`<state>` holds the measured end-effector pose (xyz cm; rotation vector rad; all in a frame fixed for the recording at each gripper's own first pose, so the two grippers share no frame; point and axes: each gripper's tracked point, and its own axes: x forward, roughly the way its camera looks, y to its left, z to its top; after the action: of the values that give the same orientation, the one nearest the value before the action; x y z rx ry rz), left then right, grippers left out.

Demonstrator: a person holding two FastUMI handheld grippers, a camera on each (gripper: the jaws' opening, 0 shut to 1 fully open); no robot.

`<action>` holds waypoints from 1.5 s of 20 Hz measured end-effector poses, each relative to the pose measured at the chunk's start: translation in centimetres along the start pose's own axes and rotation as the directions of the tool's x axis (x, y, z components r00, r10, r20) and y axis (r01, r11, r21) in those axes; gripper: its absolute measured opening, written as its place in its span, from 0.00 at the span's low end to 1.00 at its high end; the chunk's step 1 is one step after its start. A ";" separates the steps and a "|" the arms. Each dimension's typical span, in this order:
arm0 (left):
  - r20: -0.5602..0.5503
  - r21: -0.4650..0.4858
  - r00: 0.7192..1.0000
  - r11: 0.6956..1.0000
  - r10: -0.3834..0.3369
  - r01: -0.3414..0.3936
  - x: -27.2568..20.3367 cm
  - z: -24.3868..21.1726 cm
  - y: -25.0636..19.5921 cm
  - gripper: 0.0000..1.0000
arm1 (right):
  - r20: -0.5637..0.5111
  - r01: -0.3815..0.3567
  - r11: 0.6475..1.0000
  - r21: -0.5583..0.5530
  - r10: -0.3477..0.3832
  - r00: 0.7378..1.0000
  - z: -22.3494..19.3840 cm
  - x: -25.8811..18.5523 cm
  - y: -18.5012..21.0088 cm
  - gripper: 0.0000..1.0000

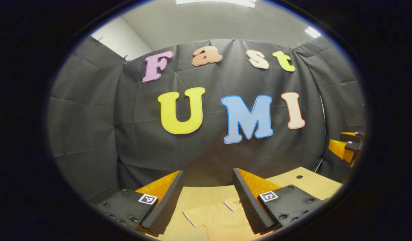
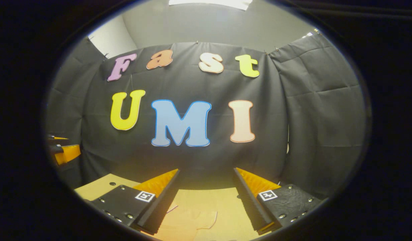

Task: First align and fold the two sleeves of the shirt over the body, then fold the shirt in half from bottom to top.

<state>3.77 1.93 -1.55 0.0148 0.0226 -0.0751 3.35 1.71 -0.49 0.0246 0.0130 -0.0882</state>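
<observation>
Lying flat on the table [image 1: 309,182], the shirt [image 1: 219,219] points its collar away.

One shirt [image 1: 222,219] lies on one table [image 1: 313,182], and it shows again in the right gripper view [image 2: 189,222]. Two grippers are in view: the left gripper [image 1: 208,201], and the right gripper [image 2: 206,199], each with two fingers spread apart. Each finger mount carries one square marker, four markers in all.
</observation>
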 end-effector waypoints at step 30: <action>-0.111 0.025 0.980 0.986 0.164 -0.162 -1.8 -1.9 6.2 0.93 | -0.836 0.092 0.992 0.081 0.018 0.549 -39.4 9.6 -0.9 0.98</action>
<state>2.42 8.24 -3.36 0.0367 0.1333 0.0899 12.32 0.98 -40.01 0.1868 0.9979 -0.1137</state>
